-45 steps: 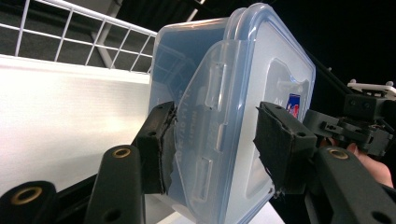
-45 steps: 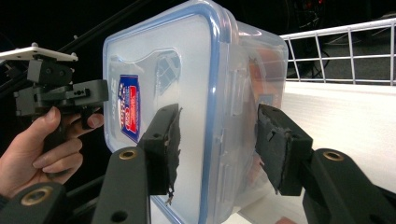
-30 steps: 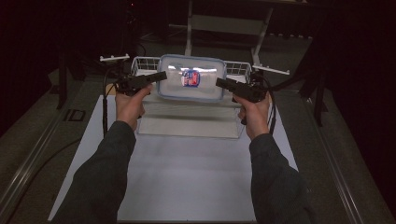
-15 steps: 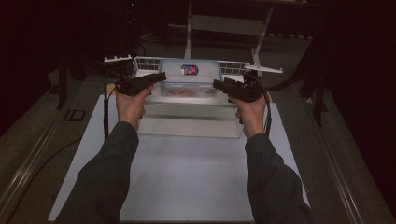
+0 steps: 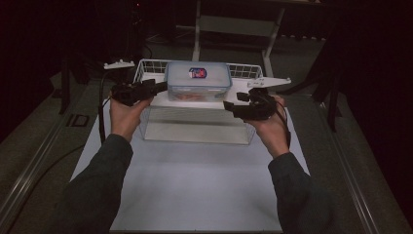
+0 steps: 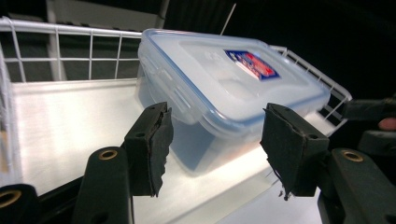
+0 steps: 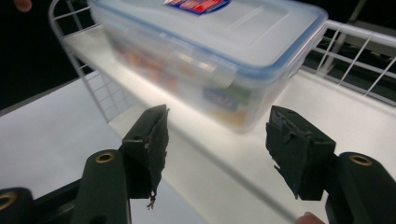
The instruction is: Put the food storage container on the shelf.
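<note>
Food container sits in the wire basket, upper centre; my left gripper and right gripper have just been opening, empty. Withdraw level, avoiding the lid.

Lidded clear box in wire basket

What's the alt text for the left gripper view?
A clear plastic food container with a blue-rimmed snap lid sits in a white wire basket. The left gripper has its black jaws open just in front of it, not touching.
</note>
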`<act>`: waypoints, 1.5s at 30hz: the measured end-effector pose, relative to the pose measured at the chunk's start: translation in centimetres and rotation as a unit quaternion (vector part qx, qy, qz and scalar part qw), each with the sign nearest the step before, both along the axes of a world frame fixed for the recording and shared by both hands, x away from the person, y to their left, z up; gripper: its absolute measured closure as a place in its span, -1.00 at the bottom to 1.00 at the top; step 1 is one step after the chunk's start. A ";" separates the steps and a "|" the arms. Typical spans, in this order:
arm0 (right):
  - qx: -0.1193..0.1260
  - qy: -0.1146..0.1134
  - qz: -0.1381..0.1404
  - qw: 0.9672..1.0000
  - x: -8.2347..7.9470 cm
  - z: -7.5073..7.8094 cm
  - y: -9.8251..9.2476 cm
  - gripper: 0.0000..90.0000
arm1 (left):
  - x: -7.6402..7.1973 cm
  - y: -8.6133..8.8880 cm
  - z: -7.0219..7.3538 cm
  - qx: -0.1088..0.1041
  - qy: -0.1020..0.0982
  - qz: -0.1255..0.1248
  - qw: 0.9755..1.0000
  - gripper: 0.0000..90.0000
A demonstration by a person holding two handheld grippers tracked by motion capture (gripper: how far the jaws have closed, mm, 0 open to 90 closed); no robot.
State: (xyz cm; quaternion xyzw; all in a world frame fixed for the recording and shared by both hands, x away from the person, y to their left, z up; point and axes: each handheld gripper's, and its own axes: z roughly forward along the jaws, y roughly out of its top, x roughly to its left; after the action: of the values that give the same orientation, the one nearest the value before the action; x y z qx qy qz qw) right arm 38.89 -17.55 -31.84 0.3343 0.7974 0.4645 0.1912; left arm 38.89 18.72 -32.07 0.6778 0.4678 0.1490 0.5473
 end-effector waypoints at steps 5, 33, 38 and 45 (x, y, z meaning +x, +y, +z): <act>-0.011 -0.005 0.011 1.000 -1.6 -0.6 -0.2 -0.19 | -2.1 0.0 -0.1 0.015 -0.021 -0.013 1.000 -0.10; -0.013 -0.004 0.018 1.000 -11.2 -8.9 -4.3 -0.36 | -15.6 3.3 -9.8 0.103 -0.065 -0.010 0.992 -0.23; -0.016 -0.008 0.013 1.000 -12.2 -10.4 -5.4 -0.39 | -16.6 4.3 -11.7 0.121 -0.059 0.001 0.991 -0.25; -0.005 -0.010 0.001 1.000 -13.4 -12.1 -6.9 -0.44 | -17.6 5.3 -13.6 0.125 -0.055 0.018 0.990 -0.25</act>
State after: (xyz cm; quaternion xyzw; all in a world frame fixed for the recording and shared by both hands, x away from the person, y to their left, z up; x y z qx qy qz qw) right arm 25.50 -24.46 -43.89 0.3280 0.7980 0.4640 0.2007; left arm 21.27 24.06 -45.67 0.7233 0.4263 0.2533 0.4806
